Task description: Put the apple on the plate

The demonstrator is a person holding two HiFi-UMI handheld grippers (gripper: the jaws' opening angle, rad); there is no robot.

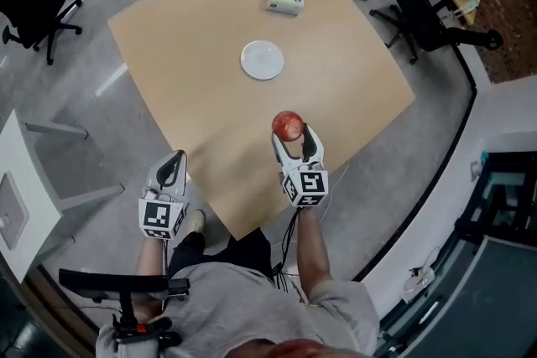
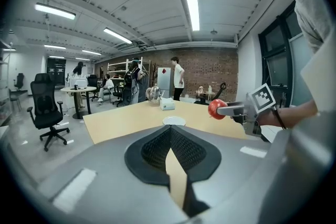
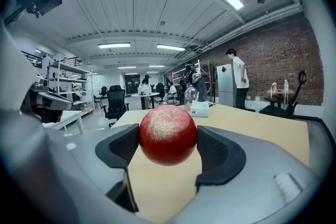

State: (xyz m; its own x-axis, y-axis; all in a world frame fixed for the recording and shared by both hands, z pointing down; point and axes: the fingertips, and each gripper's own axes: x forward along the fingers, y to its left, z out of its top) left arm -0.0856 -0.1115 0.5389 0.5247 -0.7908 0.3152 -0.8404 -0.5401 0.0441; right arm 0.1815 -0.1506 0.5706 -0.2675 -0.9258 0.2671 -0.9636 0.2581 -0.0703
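Head view: the right tool (image 1: 291, 134) has the apple (image 1: 288, 126) clamped at its tips, held over the tabletop (image 1: 193, 71) close to the near edge. The plate (image 1: 263, 60) sits mid-tabletop, well apart from the apple. The left tool (image 1: 174, 166) hangs just off the near edge.

Left gripper view: the jaws are together, with nothing between them.

Right gripper view: both pads (image 3: 123, 147) press the red apple's sides, and it hangs clear of the tabletop.

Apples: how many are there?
1. The apple is gripped by the right gripper, above the table, short of the plate. No others seem hidden.
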